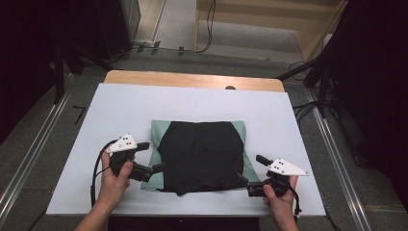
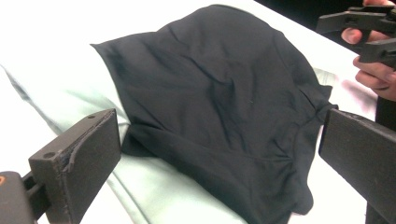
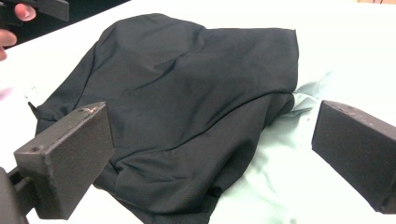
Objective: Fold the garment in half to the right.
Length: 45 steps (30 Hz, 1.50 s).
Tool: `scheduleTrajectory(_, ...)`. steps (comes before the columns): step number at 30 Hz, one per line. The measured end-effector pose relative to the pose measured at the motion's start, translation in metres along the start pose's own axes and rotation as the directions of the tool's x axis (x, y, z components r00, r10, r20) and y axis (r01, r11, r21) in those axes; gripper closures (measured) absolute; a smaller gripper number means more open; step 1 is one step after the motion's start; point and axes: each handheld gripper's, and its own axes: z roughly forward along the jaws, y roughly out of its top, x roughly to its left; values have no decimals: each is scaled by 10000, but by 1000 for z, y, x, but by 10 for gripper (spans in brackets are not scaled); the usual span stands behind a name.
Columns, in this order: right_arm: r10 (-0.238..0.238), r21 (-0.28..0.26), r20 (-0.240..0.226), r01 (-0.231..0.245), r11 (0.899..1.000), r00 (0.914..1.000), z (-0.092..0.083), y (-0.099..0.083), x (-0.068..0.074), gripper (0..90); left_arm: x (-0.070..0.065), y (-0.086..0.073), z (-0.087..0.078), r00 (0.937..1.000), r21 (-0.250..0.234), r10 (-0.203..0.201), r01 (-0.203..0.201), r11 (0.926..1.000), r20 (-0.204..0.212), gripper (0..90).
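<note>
A black garment [image 1: 201,154] lies crumpled on a pale green cloth [image 1: 156,132] in the middle of the white-covered table [image 1: 144,101]. My left gripper [image 1: 150,157] is at the pile's left edge, pointing in at it, jaws open. In the left gripper view the black garment [image 2: 215,88] and green cloth [image 2: 154,191] lie ahead of my left gripper [image 2: 219,140], untouched by the pads. My right gripper [image 1: 251,171] sits at the pile's near right corner, also open. In the right gripper view the black garment [image 3: 187,84] spreads beyond my right gripper [image 3: 217,135], with the green cloth [image 3: 280,168] to its right.
A strip of bare wood [image 1: 192,79] shows along the table's far edge. Cables [image 1: 209,24] and dark stands [image 1: 317,72] are on the floor beyond and beside it. Bare white surface surrounds the pile. The other hand's gripper [image 2: 369,28] shows far off in the left gripper view.
</note>
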Motion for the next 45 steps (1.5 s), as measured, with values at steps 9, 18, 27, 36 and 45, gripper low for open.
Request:
scheduleTrajectory(9, 69, -2, 71, -69, 10000, 10000, -1, 0, -1, 0, 15, 18, 2, 9996, 226, 165, -160, 9996, -209, 0)
scheduleTrajectory(18, -370, 145, 136, 368, 9992, 9992, 1, 0, 2, 0, 41, 28, 10, 9991, 356, -123, 137, 9993, -414, 0)
scheduleTrajectory(27, -262, 11, 69, 262, 9997, 9996, -2, -1, 0, 0, 68, 40, 25, 9977, 614, -375, 409, 9973, -562, 0)
scheduleTrajectory(36, -263, 99, 83, 262, 9996, 9996, -1, -1, -1, 0, 90, 43, 47, 9964, 991, -754, 789, 9919, -383, 0)
scheduleTrajectory(45, -271, 208, 136, 269, 9994, 9995, 2, -2, 0, 0, 111, 43, 60, 9872, 926, -1540, 1572, 9832, -410, 0)
